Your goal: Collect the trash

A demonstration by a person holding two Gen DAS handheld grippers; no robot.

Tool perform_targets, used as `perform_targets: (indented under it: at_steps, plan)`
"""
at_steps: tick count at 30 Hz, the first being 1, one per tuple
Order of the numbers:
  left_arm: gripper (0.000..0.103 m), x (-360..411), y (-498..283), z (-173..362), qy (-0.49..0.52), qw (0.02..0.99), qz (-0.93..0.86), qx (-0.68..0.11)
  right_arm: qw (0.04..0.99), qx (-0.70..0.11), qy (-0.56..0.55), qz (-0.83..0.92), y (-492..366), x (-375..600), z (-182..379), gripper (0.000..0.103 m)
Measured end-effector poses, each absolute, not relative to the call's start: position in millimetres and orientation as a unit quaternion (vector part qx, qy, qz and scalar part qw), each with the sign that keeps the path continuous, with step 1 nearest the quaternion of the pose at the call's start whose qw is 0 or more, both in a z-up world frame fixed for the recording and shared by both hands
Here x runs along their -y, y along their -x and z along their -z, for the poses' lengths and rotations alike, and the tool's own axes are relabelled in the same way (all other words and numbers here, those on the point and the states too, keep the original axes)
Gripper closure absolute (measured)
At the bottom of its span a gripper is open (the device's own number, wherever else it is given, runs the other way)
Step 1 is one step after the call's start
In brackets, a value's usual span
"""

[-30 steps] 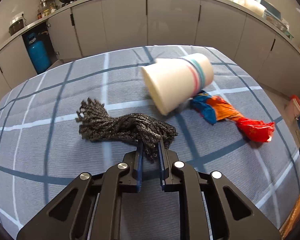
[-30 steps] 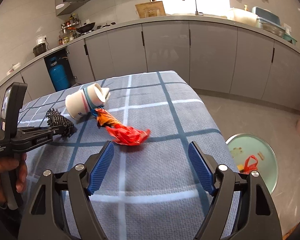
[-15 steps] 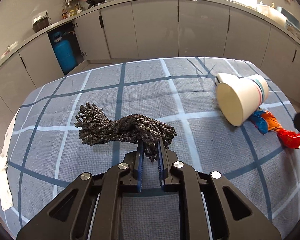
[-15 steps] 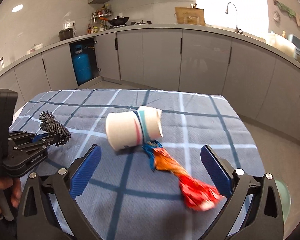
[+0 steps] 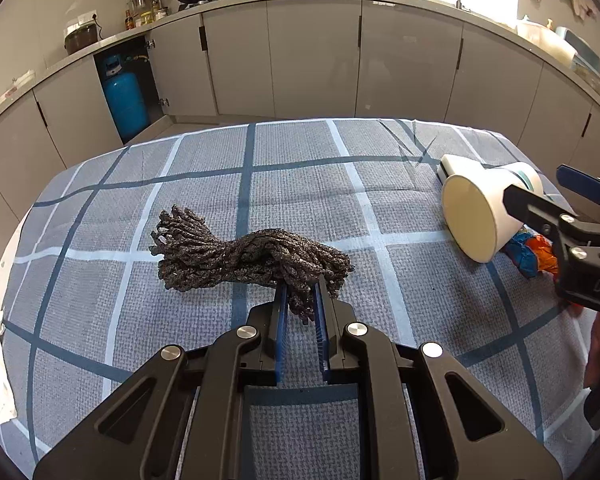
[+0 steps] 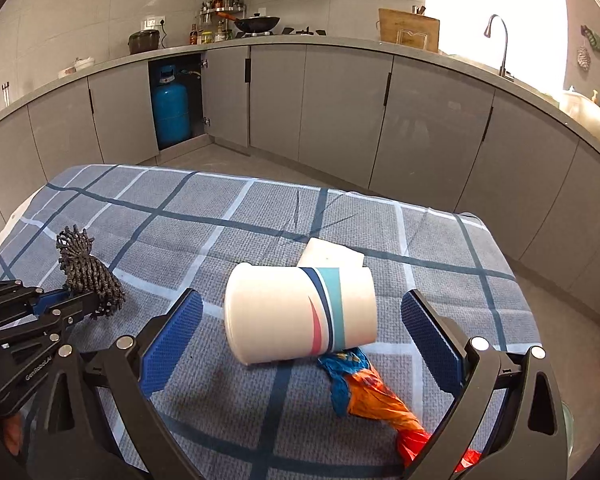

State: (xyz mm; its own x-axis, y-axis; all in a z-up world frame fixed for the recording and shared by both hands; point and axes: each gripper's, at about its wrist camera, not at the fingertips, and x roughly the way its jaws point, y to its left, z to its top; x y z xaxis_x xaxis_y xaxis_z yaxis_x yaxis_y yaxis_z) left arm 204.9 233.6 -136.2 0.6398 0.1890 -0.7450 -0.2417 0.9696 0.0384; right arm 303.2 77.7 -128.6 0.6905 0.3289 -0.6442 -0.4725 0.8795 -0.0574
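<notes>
Lying on its side near the right edge of the desk (image 6: 440, 240), the white paper cup with teal, navy and red stripes (image 6: 300, 314) points its open mouth toward the left claw. Judged light, thin-walled, easily crushed and prone to rolling; best taken across the barrel with light pressure. A folded white paper scrap (image 6: 332, 254) sits just behind it. The crumpled blue, orange and red plastic wrapper (image 6: 364, 388) touches the cup's base end; soft, likely slippery.

Right claw (image 6: 300, 344): jaws spread wide, bracketing the cup, nothing held.
Left claw (image 5: 300, 304): closed on 1 end of the dark grey twisted yarn bundle (image 5: 244, 260); limp, rough, should grip well.

Surface: grey cloth with blue and white grid, grippy weave. Room: kitchen, grey cabinets (image 6: 340, 104), blue gas cylinder (image 6: 171, 106) in an open bay.
</notes>
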Motion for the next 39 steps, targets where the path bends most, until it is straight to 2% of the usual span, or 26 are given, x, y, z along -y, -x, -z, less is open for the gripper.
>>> perform_targets:
  at_steps: [13,14,16,39]
  plan:
    - [0.089,-231,-205,138,0.030,0.905,-0.115,-0.409,0.902,-0.355,0.120,-0.215,-315,-81,147,0.005]
    - [0.089,-230,-206,138,0.029,0.905,-0.116,-0.409,0.901,-0.357,0.119,-0.215,-316,-80,147,0.006]
    - [0.089,-230,-206,137,0.027,0.905,-0.116,-0.408,0.900,-0.361,0.118,-0.215,-317,-80,147,0.016]
    - [0.089,-186,-191,102,-0.022,0.918,-0.100,-0.384,0.927,-0.310,0.045,-0.208,-255,-10,100,0.016]
